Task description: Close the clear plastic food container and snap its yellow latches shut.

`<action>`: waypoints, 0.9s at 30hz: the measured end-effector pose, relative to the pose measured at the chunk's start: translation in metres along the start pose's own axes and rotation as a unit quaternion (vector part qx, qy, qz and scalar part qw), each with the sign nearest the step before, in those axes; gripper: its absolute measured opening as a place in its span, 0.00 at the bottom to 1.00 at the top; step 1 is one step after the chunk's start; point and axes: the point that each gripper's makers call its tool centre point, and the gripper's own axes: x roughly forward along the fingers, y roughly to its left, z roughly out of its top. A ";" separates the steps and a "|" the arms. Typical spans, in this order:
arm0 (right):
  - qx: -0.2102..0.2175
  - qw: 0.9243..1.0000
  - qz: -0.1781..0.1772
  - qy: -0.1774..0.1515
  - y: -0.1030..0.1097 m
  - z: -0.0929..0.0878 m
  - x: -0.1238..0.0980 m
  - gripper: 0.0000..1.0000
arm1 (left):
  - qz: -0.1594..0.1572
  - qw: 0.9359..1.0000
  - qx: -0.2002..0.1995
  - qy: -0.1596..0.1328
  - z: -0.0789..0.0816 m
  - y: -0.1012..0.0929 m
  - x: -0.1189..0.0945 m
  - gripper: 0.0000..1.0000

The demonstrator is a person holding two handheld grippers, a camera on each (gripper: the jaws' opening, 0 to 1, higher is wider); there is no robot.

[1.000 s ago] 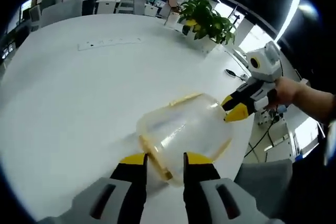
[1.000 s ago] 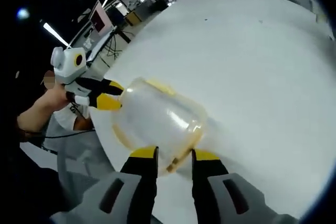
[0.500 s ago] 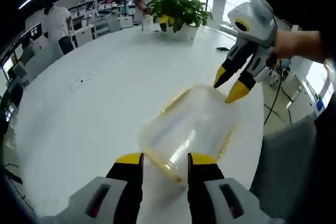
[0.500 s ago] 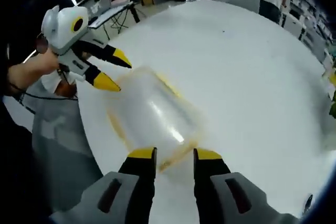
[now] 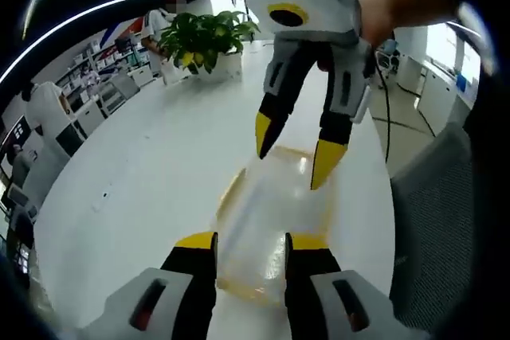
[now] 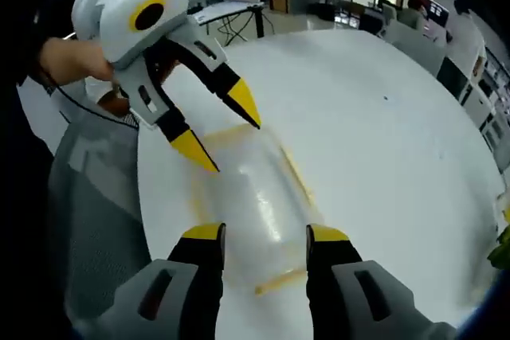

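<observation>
The clear plastic container [image 5: 271, 209] with yellow strips along its edges lies on the white table [image 5: 135, 173], close to the table's edge. My left gripper [image 5: 251, 240] is open, its jaws over the container's near end. My right gripper [image 5: 295, 149] reaches in from the far side, open, tips down at the container's far end. In the right gripper view the container [image 6: 255, 197] lies lengthwise between my right gripper [image 6: 265, 234], open at the near end, and the left gripper [image 6: 225, 131], open at the far end. I cannot tell whether the latches are shut.
A potted plant [image 5: 203, 37] stands at the far side of the table. A grey chair [image 5: 446, 220] sits just past the table's edge, also visible as a chair [image 6: 88, 220] in the right gripper view. A person [image 5: 44, 109] stands in the background office.
Both hands have swung round, so the grippers now face each other over the container's two ends. The right gripper's jaws have spread wider. The other gripper looms much closer in each view.
</observation>
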 end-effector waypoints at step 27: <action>-0.047 0.999 0.008 0.026 -0.005 0.020 0.013 0.35 | -0.027 0.999 0.013 -0.011 0.007 -0.020 0.010 0.27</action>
